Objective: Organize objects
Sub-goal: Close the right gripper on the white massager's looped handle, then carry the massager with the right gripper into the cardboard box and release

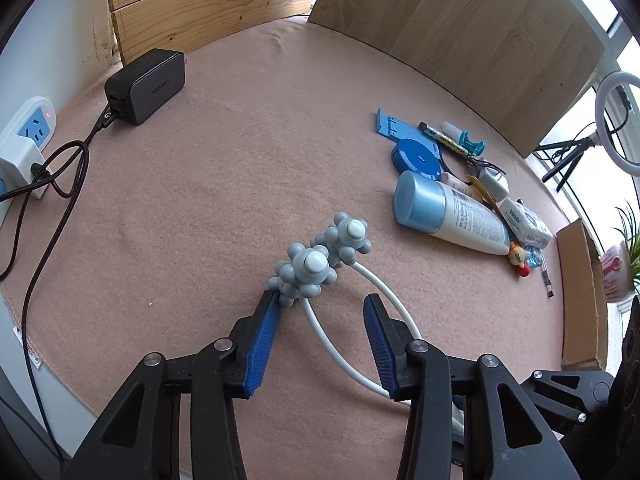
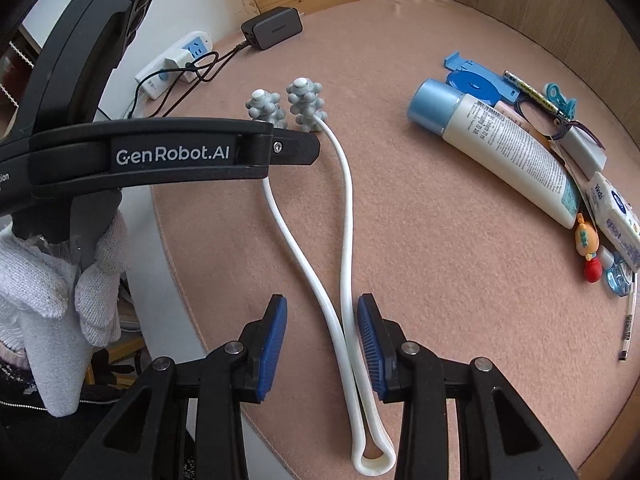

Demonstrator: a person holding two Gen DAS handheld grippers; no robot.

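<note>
A white U-shaped neck massager with two grey knobbed heads lies on the pink felt mat. My left gripper is open, its fingers either side of one white arm just behind the heads. In the right wrist view the massager's white arms run between the open fingers of my right gripper, near the looped end. The left gripper's body crosses that view at the left, above a white-gloved hand.
A row of small items lies at the right: a white tube with a blue cap, blue round case, blue stand, tissue pack, pens, toy figure. A black charger and power strip with cables sit at far left. A cardboard box is at right.
</note>
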